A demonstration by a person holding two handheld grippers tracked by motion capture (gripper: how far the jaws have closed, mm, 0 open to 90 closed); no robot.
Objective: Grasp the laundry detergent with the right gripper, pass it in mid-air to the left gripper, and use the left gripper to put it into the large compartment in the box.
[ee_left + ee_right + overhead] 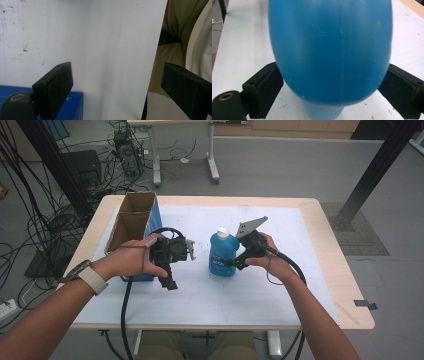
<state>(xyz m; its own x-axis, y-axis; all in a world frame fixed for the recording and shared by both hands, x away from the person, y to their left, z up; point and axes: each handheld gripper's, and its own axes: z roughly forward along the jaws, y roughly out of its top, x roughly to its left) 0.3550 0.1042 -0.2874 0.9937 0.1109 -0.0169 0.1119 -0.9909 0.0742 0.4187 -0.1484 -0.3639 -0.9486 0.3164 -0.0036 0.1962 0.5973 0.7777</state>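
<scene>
Blue bottle (223,254) upright, frame centre. Right gripper (239,262) jaws flank body, pads at its sides (contact unclear): squeeze evenly, low, keep upright. Left gripper (169,279) jaws apart, empty, left of bottle.

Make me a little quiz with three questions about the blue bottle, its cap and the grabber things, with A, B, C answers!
1. Where does the blue bottle stand?
A. inside the cardboard box
B. on the white table top, right of the box
C. on the floor

2. What colour is the bottle's cap?
A. white
B. red
C. green

3. What is between the jaws of the left gripper?
A. the bottle
B. a cup
C. nothing

Answers:
1 B, the high view shows it upright on the table, apart from the cardboard box.
2 A, the cap on top looks white.
3 C, its jaws stand wide apart over bare table; the right gripper has the bottle between its jaws.
</scene>
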